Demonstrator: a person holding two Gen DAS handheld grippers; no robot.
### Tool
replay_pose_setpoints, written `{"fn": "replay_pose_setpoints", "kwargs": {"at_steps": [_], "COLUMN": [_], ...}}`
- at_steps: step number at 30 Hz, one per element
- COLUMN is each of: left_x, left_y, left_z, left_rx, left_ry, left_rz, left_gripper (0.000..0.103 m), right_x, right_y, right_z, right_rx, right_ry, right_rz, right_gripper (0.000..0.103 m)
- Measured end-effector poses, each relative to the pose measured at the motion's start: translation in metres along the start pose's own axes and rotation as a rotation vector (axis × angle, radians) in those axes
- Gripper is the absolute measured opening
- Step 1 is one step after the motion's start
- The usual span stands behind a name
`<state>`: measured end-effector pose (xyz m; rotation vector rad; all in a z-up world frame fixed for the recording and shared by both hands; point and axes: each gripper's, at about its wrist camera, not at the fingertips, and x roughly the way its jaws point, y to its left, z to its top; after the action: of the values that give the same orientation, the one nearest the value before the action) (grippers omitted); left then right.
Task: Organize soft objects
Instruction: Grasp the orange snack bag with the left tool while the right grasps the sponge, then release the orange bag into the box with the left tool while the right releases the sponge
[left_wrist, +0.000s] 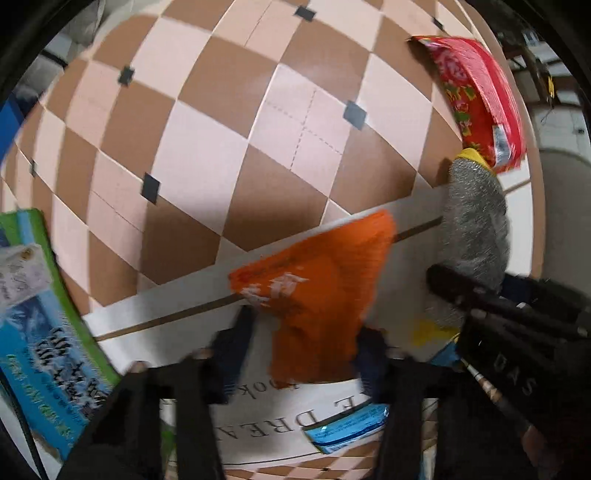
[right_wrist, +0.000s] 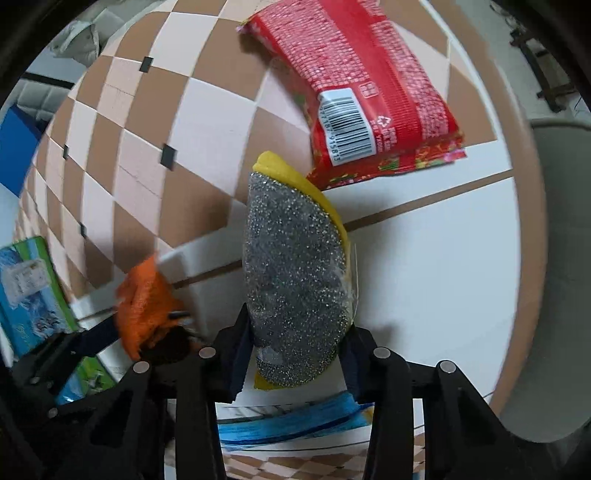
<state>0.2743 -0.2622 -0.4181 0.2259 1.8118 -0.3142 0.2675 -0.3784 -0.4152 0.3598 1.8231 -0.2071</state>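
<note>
two soft things up in the air, none put away yet. far left of frame: blue-green pack (left_wrist: 48, 332) lying flat. lower middle: left gripper (left_wrist: 306, 354) squeezed on orange cloth (left_wrist: 317, 295). right side: right gripper (right_wrist: 295, 354) pinched on sponge (right_wrist: 295, 280), above white box (right_wrist: 424, 266). upper right: red pack (right_wrist: 369, 81) waiting.

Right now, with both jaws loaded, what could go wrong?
1. The left gripper pinches only the lower part of the orange cloth, which could slip out.
2. The right gripper holds the scouring sponge close to the red packet; moving forward might knock it.
</note>
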Motion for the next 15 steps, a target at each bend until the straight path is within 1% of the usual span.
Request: {"fn": "replay_pose_setpoints", "kwargs": {"at_steps": [2,4,5,7,8,9,11,15], "left_x": [-0.003,-0.004,-0.005,-0.011,-0.015,-0.021,-0.034,-0.074], "left_y": [-0.004,-0.003,-0.001,0.002,0.004,0.013,0.017,0.018], "left_z": [-0.001,-0.005,-0.006,-0.009,-0.011,-0.015,-0.021,-0.043], "left_rx": [-0.001,-0.012,-0.021,-0.039,-0.047,-0.056,-0.066,-0.064], "left_ry": [-0.013,-0.026,-0.031,-0.045,-0.055,-0.061,-0.086,-0.168], "left_rz": [0.023,0.033,0.035,0.030,0.017,0.005,-0.019,-0.048], "left_gripper": [0.035,0.033,0.031,0.028,0.027,0.026,0.026,0.025], "right_x": [-0.001,-0.003,-0.005,-0.013,-0.019,-0.024,-0.038,-0.063], "right_y": [-0.001,-0.006,-0.009,-0.011,-0.011,-0.011,-0.009,0.001], "right_z": [-0.002,-0.006,-0.008,-0.013,-0.017,-0.020,-0.027,-0.046], "right_rx": [-0.017,-0.017,-0.015,-0.012,-0.014,-0.017,-0.025,-0.053], "right_ry": [-0.010,-0.013,-0.017,-0.030,-0.040,-0.050,-0.074,-0.120], "right_rz": [-0.045,-0.055,-0.052,-0.041,-0.031,-0.022,0.000,0.056], "right_gripper": [0.043,0.042,0.042,0.042,0.042,0.042,0.041,0.041]}}
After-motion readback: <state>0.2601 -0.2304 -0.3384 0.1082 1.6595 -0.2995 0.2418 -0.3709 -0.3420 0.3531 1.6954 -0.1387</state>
